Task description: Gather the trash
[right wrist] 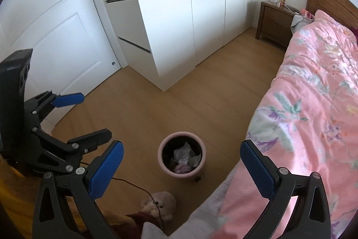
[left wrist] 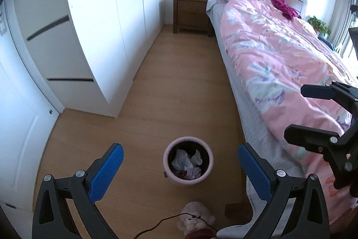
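Note:
A pink round trash bin point(left wrist: 188, 180) with a dark liner stands on the wooden floor beside the bed; it also shows in the right wrist view point(right wrist: 181, 171). Crumpled white and pink paper point(left wrist: 187, 161) lies inside it, seen too in the right wrist view point(right wrist: 185, 157). My left gripper point(left wrist: 180, 168) is open and empty, held high above the bin. My right gripper point(right wrist: 181, 168) is open and empty, also above the bin. The right gripper point(left wrist: 297, 113) shows over the bed in the left wrist view, and the left gripper point(right wrist: 95, 114) shows at the left in the right wrist view.
A bed with a pink floral duvet point(left wrist: 279, 64) fills the right side. A white wardrobe point(left wrist: 107, 21) and white door point(right wrist: 51, 33) stand at the left. A wooden nightstand point(left wrist: 190, 12) is at the far wall. A plush toy point(left wrist: 195, 217) and a black cable point(left wrist: 170, 220) lie on the floor below me.

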`<state>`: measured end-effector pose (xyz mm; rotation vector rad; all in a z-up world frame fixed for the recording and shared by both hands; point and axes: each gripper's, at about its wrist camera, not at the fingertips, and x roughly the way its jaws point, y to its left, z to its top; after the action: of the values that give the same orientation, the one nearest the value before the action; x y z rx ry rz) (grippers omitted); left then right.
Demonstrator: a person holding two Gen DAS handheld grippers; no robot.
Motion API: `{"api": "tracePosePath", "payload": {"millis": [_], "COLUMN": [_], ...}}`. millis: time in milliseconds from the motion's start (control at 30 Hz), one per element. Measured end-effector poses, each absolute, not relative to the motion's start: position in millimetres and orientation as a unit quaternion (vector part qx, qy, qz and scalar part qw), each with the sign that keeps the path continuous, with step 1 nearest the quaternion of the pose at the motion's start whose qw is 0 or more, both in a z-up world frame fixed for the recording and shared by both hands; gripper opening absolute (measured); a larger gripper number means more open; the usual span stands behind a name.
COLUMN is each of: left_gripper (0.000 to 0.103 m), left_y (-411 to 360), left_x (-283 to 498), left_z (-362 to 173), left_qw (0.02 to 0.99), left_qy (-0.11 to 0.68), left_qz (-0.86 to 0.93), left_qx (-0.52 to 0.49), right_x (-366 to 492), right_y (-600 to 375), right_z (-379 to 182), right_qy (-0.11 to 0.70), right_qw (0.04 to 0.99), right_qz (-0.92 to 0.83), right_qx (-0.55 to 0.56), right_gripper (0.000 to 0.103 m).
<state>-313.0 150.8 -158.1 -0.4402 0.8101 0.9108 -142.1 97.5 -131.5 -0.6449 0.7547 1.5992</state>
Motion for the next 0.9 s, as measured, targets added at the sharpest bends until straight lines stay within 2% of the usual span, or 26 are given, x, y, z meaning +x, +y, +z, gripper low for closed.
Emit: {"api": "tracePosePath", "payload": {"millis": [333,500,900], "left_gripper": [0.103,0.103,0.103], "left_y": [135.7,127.4,106.2], "left_x": [-305.8,-300.1,-280.8], "left_z": [-106.3,-89.1,-72.3], "left_qw": [0.813,0.822,0.837], "left_qy": [0.367,0.369,0.382], "left_qz": [0.412,0.390,0.363], "left_qx": [-0.185,-0.191,-0.147], "right_x": [-138.1,-133.4,-124.0], "right_y": [83.5,72.6,49.9], "right_z": [-76.0,-65.6,-33.6], "right_qy": [0.327,0.314,0.293], "right_qw": [0.609,0.581,0.593], "right_qz": [0.673,0.691,0.696], "right_qx": [-0.262,-0.294,-0.280], "right_gripper": [0.103,0.103,0.103]}}
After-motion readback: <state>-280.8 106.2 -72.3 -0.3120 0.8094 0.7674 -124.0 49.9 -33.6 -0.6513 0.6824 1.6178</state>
